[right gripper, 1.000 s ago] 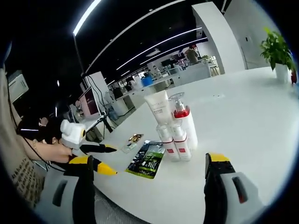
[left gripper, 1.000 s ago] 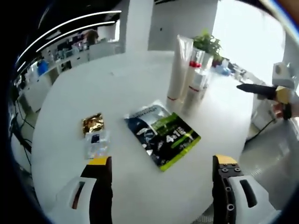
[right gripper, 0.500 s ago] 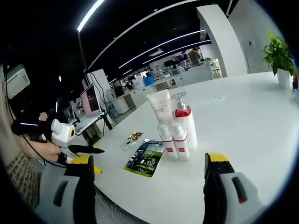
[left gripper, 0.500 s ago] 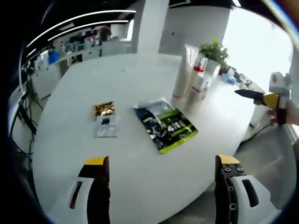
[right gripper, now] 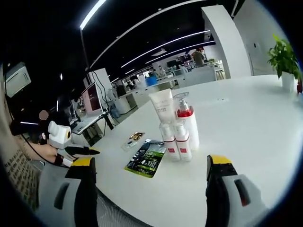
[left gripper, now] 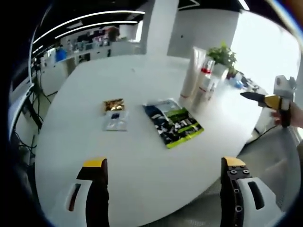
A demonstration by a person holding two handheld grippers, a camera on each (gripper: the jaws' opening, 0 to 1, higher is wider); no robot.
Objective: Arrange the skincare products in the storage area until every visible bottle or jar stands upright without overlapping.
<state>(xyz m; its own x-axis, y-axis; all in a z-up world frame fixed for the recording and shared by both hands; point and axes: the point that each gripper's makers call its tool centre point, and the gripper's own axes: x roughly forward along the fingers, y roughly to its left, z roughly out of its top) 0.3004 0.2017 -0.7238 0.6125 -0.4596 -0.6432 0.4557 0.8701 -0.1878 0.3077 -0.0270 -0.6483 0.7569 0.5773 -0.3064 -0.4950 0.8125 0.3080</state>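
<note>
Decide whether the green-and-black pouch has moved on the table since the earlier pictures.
No. The pouch keeps its place beside the gold sachet and the bottles; only the camera backed away.

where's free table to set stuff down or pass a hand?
Bare: near edge in front of the green pouch, far side behind the gold sachet, and right of the bottle cluster toward the plant. Crowded: bottles touching, pouch beside them.

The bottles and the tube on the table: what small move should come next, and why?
Probably none on them: the tube, the pump bottle and the two small bottles stand upright in a tight cluster. Both grippers hang open off the table. If anything, the left gripper could reach toward the flat green pouch to tidy it.
</note>
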